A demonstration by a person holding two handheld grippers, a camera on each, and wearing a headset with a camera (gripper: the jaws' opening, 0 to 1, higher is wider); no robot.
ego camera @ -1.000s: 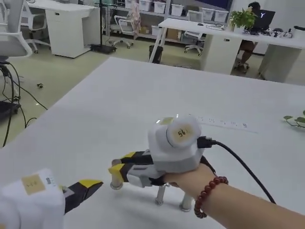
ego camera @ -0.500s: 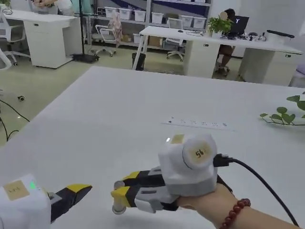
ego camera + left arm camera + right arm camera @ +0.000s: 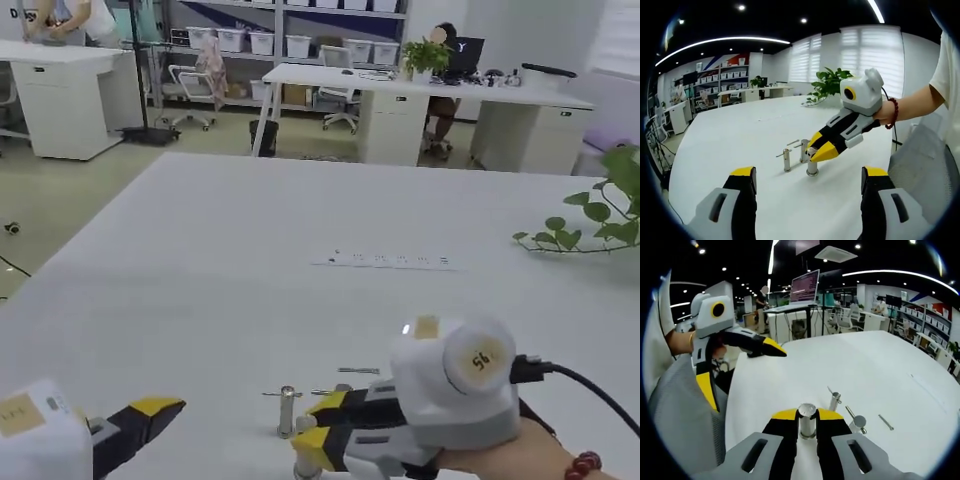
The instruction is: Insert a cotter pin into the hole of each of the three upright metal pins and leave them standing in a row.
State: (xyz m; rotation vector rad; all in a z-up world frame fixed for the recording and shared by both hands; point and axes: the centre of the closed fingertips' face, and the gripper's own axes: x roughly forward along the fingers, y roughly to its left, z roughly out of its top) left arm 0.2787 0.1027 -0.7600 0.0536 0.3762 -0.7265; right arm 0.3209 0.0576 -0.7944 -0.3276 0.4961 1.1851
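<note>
Your right gripper (image 3: 808, 416) clamps the nearest metal pin (image 3: 807, 424);
left gripper (image 3: 808, 172) gapes wide, empty; the pin's base seems hidden between the jaws.

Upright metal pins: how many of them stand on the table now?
3. The first pin stands between the jaws of the right gripper; the second pin and the third pin stand close beside it. None seems hidden.
</note>
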